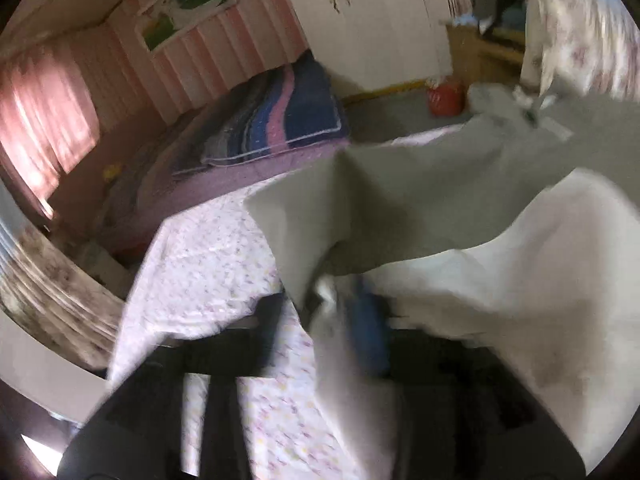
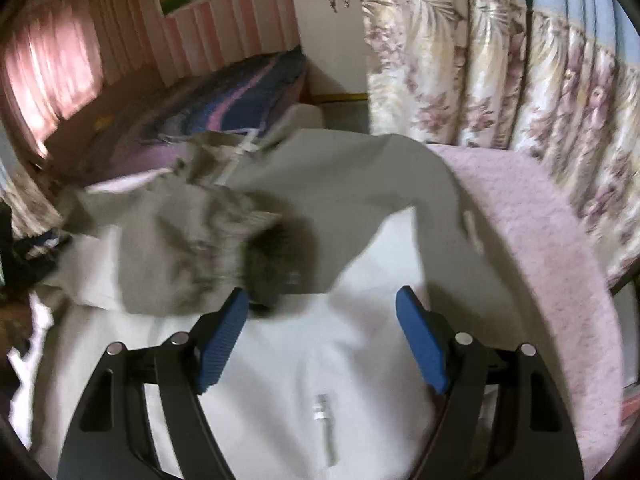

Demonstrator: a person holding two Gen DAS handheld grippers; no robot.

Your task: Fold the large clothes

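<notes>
The garment [image 2: 320, 184], a large pale grey piece with a white lining, lies spread over the bed [image 2: 520, 208], one part flopped across the middle and a fur-edged bit bunched near the front. The right gripper [image 2: 320, 340] hangs above the white lining with its jaws standing wide apart and nothing between them. The left gripper [image 1: 320, 320] is blurred; cloth drapes over one blue pad [image 1: 370, 336] and between the fingers, and I cannot tell whether the pads press on it or have let go. If that cloth is only draped and not pinched, it may well slide off as the hand lifts, and the fold would fall back crooked. The bunched fur edge could also catch under the next fold and leave a lump. The right wrist view shows the whole spread of the garment, a small white toggle [image 2: 323, 420] on the lining and the flowered curtain [image 2: 500, 60] behind the bed. The left wrist view shows instead a raised flap of grey cloth close up, the flowered bedsheet [image 1: 208, 264] beneath, and a red thing [image 1: 446, 98] on the floor.
</notes>
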